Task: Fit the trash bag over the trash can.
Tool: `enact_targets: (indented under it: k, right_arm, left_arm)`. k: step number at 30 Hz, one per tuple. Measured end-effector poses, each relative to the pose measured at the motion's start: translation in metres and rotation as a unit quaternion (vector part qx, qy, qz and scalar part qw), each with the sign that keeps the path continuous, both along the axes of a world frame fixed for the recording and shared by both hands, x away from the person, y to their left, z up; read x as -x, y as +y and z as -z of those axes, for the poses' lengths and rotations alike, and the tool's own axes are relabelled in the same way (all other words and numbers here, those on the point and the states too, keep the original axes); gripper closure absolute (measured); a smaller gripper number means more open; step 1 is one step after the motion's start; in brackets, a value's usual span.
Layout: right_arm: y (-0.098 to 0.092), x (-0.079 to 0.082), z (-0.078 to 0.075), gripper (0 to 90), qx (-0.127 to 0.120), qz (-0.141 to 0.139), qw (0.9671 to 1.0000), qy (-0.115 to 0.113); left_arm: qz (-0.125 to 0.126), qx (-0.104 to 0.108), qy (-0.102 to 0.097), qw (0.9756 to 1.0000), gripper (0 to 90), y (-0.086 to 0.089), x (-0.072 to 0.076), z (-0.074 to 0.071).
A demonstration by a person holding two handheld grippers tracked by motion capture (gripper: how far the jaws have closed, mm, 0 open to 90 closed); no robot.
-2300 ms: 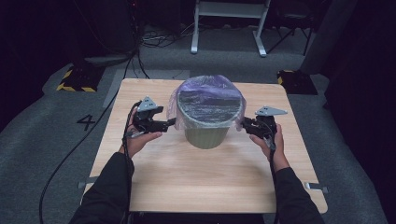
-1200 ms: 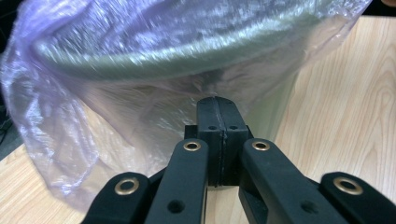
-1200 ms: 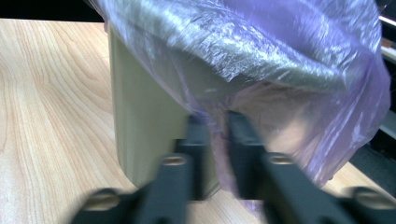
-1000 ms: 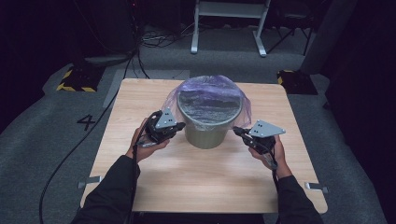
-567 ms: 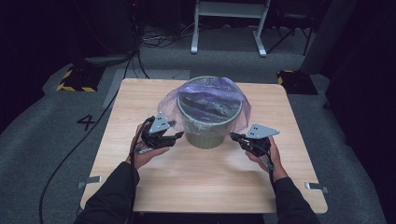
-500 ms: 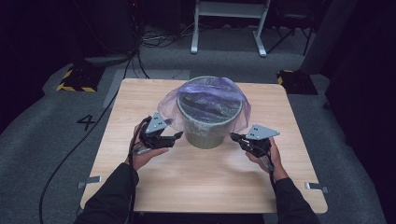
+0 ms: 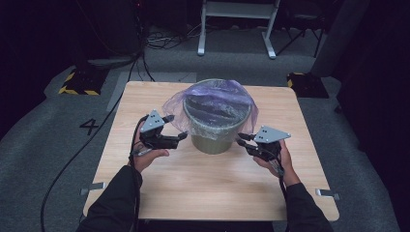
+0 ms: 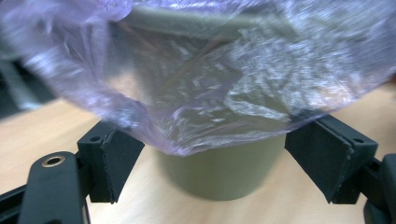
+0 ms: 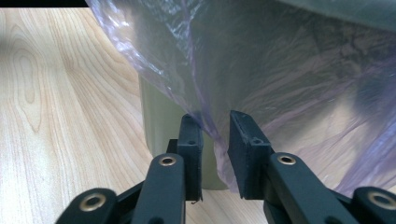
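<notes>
High view: an olive-green bin stands at the middle of the wooden table, lined with a crinkled translucent purple bag draped over its rim. Left gripper, just left of the bin, has just opened wide; right gripper, just right of it, has parted slightly around a bag fold.

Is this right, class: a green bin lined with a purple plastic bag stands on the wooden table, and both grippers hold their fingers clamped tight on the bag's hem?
Not quite. The left gripper has its fingers spread wide, the bag hanging loose between them, as the left gripper view shows. The right gripper has just been opening too, with film in its narrow gap. The green bin on the table is right.
</notes>
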State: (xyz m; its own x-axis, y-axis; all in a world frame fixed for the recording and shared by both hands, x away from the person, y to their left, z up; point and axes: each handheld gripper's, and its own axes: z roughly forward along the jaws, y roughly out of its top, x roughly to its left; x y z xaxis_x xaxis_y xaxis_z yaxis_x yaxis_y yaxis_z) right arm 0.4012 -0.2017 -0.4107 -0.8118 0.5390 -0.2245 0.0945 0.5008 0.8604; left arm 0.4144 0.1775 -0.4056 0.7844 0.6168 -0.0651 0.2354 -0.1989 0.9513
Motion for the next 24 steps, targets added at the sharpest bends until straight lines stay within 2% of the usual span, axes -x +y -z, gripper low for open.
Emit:
enact_targets:
  k: [1, 4, 9, 12, 14, 18, 20, 23, 24]
  right_arm:
    - [0.0, 0.0, -0.001, 74.2, 0.003, -0.001, 1.0, 0.0]
    - [0.0, 0.001, -0.001, 75.0, 0.014, 0.001, 0.9999, -0.002]
    - [-0.001, 0.002, -0.001, 78.7, 0.016, 0.008, 0.9998, -0.006]
    - [-0.001, 0.0, 0.0, 78.7, 0.016, 0.013, 0.9998, -0.004]
    - [-0.001, -0.001, -0.001, 79.0, 0.012, 0.011, 0.9999, -0.003]
    - [0.001, -0.002, -0.001, 80.8, 0.02, 0.013, 0.9997, -0.008]
    - [0.002, -0.003, -0.001, 83.0, 0.02, 0.013, 0.9997, -0.01]
    - [0.002, -0.003, -0.002, 86.8, 0.017, 0.011, 0.9997, -0.013]
    - [0.002, -0.003, -0.002, 88.6, 0.018, 0.01, 0.9997, -0.013]
  left_arm:
    - [0.001, 0.003, 0.004, 1.0, 18.6, 0.001, 0.001, -0.001]
    - [-0.004, -0.008, 0.011, 0.9999, 18.1, 0.005, 0.005, -0.003]
    - [-0.015, -0.032, 0.003, 0.9994, 16.0, 0.015, 0.012, -0.005]
    - [-0.007, -0.022, 0.001, 0.9997, 15.9, 0.022, 0.015, -0.008]
    - [-0.004, -0.01, 0.007, 0.9999, 16.0, 0.024, 0.014, -0.01]
    - [-0.015, -0.001, 0.024, 0.9996, 16.3, 0.021, 0.006, -0.016]
    - [-0.018, 0.004, 0.025, 0.9995, 17.1, 0.018, 0.001, -0.02]
    - [-0.024, -0.005, 0.035, 0.9991, 29.1, 0.011, -0.007, -0.023]
    - [-0.032, -0.021, 0.025, 0.9989, 42.5, 0.009, -0.009, -0.024]
